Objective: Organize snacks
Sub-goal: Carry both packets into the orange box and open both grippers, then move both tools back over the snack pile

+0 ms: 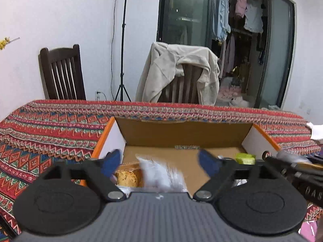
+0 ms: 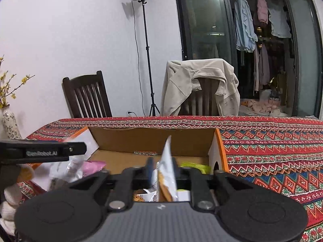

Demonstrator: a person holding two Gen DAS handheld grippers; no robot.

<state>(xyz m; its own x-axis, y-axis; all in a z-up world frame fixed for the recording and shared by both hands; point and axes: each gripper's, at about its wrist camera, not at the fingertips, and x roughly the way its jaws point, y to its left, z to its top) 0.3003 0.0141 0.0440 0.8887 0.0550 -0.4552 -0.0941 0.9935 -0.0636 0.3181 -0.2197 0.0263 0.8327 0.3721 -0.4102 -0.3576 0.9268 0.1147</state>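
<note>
An open cardboard box (image 1: 181,133) with orange outer sides sits on the patterned tablecloth; the right wrist view also shows the box (image 2: 153,139). My left gripper (image 1: 160,161) stands wide open over the box's near end, with a blurred white packet (image 1: 161,173) loose between its blue pads. Below it lies a packet showing cookies (image 1: 127,178). My right gripper (image 2: 163,169) is open around an upright white and orange packet (image 2: 167,167), and a gap shows at the left pad. A green packet (image 1: 245,158) lies at the box's right wall, seen again as the green packet (image 2: 194,166).
A pink packet (image 2: 92,166) and clear wrappers lie at the box's left. Behind the table stand a dark wooden chair (image 1: 62,72), a chair draped with a beige jacket (image 1: 177,74) and a light stand (image 2: 148,60). A vase (image 2: 10,123) stands far left.
</note>
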